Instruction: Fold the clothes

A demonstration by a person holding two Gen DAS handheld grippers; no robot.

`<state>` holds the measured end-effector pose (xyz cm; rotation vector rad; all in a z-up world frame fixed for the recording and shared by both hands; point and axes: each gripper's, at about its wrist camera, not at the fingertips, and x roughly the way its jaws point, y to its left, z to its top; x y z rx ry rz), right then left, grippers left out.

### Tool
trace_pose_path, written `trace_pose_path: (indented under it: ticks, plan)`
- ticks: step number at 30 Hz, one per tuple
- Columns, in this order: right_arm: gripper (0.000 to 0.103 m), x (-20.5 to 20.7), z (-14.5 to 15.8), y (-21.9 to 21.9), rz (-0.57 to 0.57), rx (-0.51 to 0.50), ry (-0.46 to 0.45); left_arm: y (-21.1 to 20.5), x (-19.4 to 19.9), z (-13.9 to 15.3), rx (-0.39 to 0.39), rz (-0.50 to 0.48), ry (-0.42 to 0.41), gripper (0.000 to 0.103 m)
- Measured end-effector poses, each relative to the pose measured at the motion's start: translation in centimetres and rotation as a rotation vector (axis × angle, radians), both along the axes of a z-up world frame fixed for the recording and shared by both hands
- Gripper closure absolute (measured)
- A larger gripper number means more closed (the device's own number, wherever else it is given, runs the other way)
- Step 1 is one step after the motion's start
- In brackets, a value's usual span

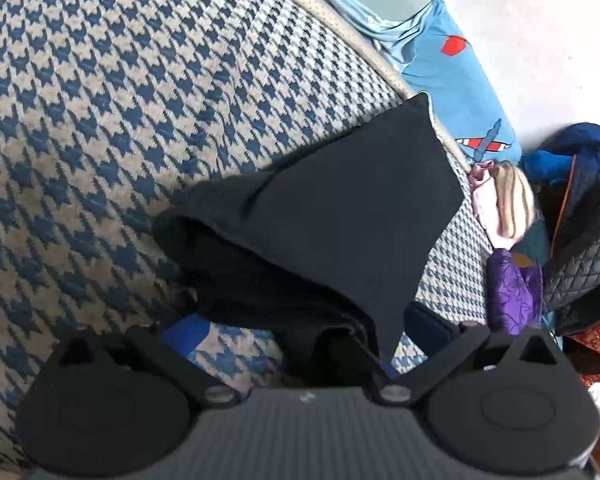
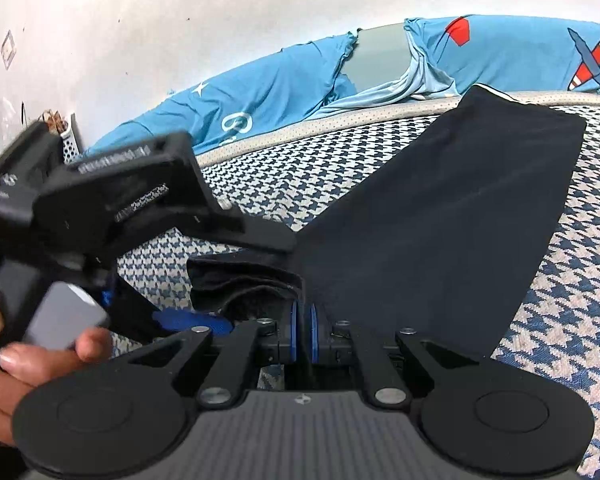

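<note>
Basically right gripper (image 2: 303,330) is clamped on the near edge of the black garment (image 2: 440,216), which lies spread on the houndstooth bed cover (image 2: 560,320), likely pinning it for a fold. Left gripper (image 1: 300,344) stands agape, reaching at the same edge. Blue sheet (image 2: 268,88), jacket pile (image 1: 580,232) nearby; nothing blocks.

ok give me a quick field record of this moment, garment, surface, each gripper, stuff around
garment: black cloth, partly folded, lying on the bed
surface: blue and white houndstooth cover
right gripper: jaws shut on the black cloth's near edge
left gripper: jaws spread wide, cloth edge between them, not pinched
hand: grips the left gripper's handle
beyond: blue aeroplane-print sheet by the wall
side pile: purple garment, quilted dark jacket
</note>
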<state>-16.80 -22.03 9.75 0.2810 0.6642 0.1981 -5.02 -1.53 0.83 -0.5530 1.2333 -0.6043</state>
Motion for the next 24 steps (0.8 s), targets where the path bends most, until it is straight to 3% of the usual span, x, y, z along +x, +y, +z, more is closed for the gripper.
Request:
trace_pose_path:
  ticks: [8,10,12,15,16,17,19,21,24]
  plan:
    - [0.097,-0.6,0.6,0.0,0.023,0.013,-0.023,-1.7,0.3,-0.4,0.021,0.053,-0.048,0.002]
    - [0.097,-0.7,0.6,0.2,0.032,-0.012,-0.025,-2.1,0.2,-0.6,0.049,0.069,-0.072,0.011]
    - [0.097,-0.8,0.4,0.4,0.039,-0.048,-0.023,-2.3,0.1,-0.5,0.087,0.074,-0.105,0.038]
    - [0.096,-0.8,0.0,0.9,0.065,-0.114,-0.006,-2.3,0.3,-0.7,0.112,0.098,-0.115,0.066]
    - [0.095,-1.0,-0.1,1.1,0.068,-0.145,-0.009,-2.3,0.4,-0.9,0.114,0.105,-0.110,0.070]
    - [0.092,-1.1,-0.3,1.4,0.076,-0.179,-0.012,-2.2,0.4,-1.1,0.118,0.111,-0.108,0.076]
    - [0.081,-1.5,-0.5,2.0,0.105,-0.250,-0.023,-2.0,0.4,-1.1,0.123,0.112,-0.110,0.078]
    - [0.063,-2.0,-0.7,2.4,0.133,-0.294,-0.033,-2.0,0.3,-1.1,0.130,0.110,-0.116,0.079]
    - [0.056,-2.7,-1.0,2.9,0.181,-0.314,-0.038,-2.0,0.1,-1.1,0.140,0.108,-0.125,0.081]
